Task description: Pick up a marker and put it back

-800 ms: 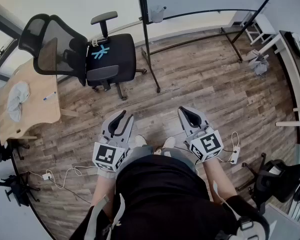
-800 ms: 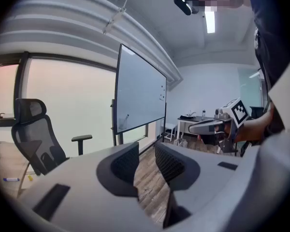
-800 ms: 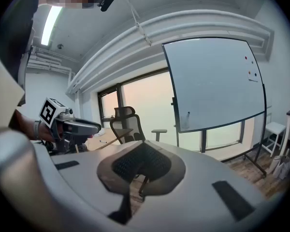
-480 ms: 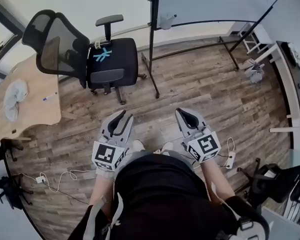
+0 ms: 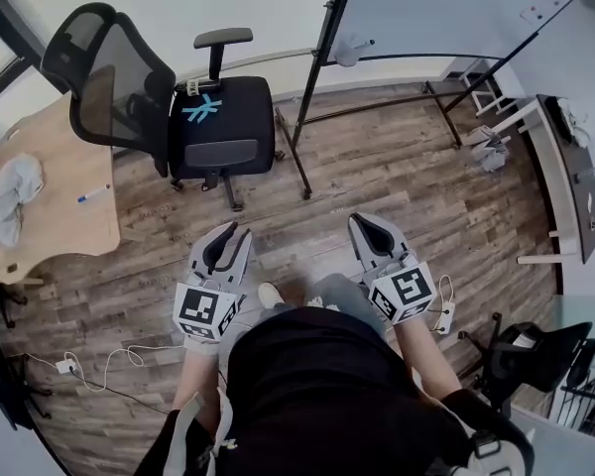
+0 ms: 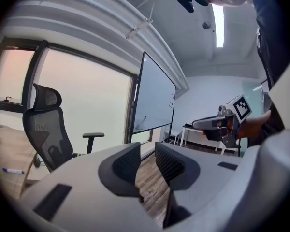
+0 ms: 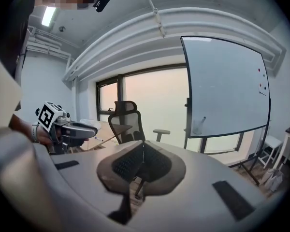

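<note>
A marker (image 5: 365,43) stands in a small clear cup (image 5: 347,52) hung on the whiteboard (image 5: 446,8); the right gripper view shows the same marker (image 7: 201,121) far ahead. A second, blue-capped marker (image 5: 93,194) lies on the wooden desk (image 5: 59,216), also visible as a marker (image 6: 12,170) in the left gripper view. My left gripper (image 5: 233,234) is held at waist height, open by a narrow gap (image 6: 147,151), empty. My right gripper (image 5: 362,221) is beside it, pads pressed together (image 7: 143,145), holding nothing. Both are far from either marker.
A black mesh office chair (image 5: 193,107) stands between the desk and the whiteboard stand (image 5: 312,117). A grey cloth (image 5: 10,191) lies on the desk. Cables and a power strip (image 5: 64,365) trail on the wood floor. White tables (image 5: 560,157) line the right side.
The head view has swung, so the whiteboard and its cup sit further right. Both grippers stay at waist height; the left one sits slightly lower and further left.
</note>
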`<action>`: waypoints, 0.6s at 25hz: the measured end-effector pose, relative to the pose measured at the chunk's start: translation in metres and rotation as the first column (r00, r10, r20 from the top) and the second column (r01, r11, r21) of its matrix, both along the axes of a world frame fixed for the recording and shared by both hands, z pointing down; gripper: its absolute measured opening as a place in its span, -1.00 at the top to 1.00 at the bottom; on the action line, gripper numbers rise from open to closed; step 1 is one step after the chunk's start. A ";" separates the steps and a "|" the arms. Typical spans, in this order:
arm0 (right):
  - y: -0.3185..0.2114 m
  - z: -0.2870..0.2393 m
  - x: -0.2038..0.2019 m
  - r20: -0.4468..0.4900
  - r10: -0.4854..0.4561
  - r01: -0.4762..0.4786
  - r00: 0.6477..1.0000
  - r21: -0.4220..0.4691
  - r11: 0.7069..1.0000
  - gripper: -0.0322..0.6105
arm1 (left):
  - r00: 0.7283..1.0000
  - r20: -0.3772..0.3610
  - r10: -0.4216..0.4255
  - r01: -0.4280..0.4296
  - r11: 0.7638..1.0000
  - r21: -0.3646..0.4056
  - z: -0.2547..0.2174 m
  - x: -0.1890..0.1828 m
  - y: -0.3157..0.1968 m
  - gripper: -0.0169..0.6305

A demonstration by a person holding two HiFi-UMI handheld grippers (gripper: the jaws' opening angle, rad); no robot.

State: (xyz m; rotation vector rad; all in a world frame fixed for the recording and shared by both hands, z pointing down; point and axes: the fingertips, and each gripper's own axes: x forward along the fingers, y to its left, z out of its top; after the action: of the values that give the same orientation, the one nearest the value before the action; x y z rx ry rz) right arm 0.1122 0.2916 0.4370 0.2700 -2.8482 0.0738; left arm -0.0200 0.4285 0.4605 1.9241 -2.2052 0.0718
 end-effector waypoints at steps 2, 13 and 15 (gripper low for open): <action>0.003 0.003 -0.009 -0.013 0.000 0.000 1.000 0.003 1.000 0.85 | 1.000 0.005 0.000 0.000 1.000 -0.018 0.006 -0.009 0.003 0.64; -0.054 0.017 -0.062 -0.013 -0.007 0.007 1.000 -0.021 1.000 0.85 | 0.999 0.037 0.013 -0.011 0.999 -0.042 0.009 -0.052 -0.055 0.64; -0.077 0.018 -0.072 -0.008 -0.006 0.005 1.000 -0.035 0.999 0.85 | 0.999 0.046 0.024 -0.022 0.998 -0.057 0.008 -0.056 -0.078 0.64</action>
State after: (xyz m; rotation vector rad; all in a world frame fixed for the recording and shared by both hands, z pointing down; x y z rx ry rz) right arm 0.0405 0.2148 0.4553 0.2544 -2.8369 0.1207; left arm -0.0757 0.3507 0.4690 1.9370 -2.1862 0.1829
